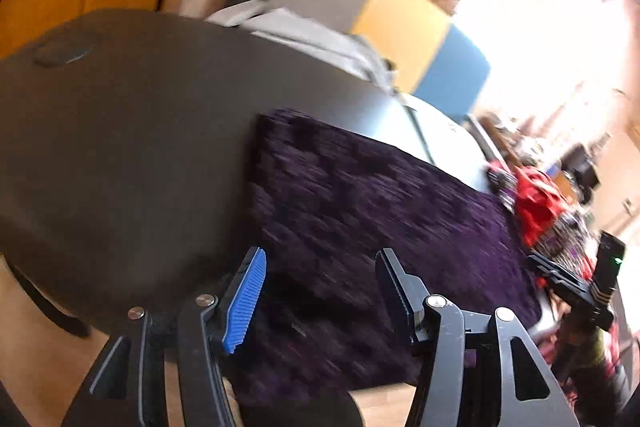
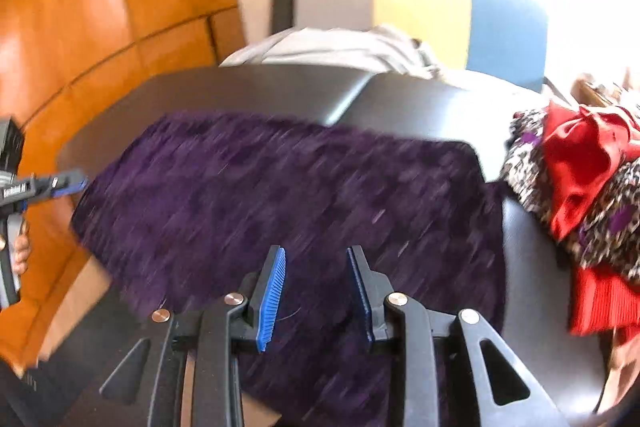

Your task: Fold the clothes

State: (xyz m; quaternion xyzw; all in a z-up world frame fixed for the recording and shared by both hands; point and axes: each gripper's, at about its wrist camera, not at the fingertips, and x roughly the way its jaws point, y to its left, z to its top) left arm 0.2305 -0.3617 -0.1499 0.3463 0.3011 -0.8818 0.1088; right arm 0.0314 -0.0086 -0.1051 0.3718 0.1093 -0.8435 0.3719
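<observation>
purple cloth lies flat on the dark table, folded into a rough rectangle, its near edge hanging over the table's front. both views are blurred. the right gripper hovers over the near part of the cloth, jaws parted, nothing between the blue pads. the left gripper is over the cloth's near left corner, jaws wider apart and empty; from the right wrist it shows at the far left, a hand on its handle. a heap of red and leopard-print clothes sits on the table to the right, just beside the cloth. grey fabric lies beyond the table's far edge
</observation>
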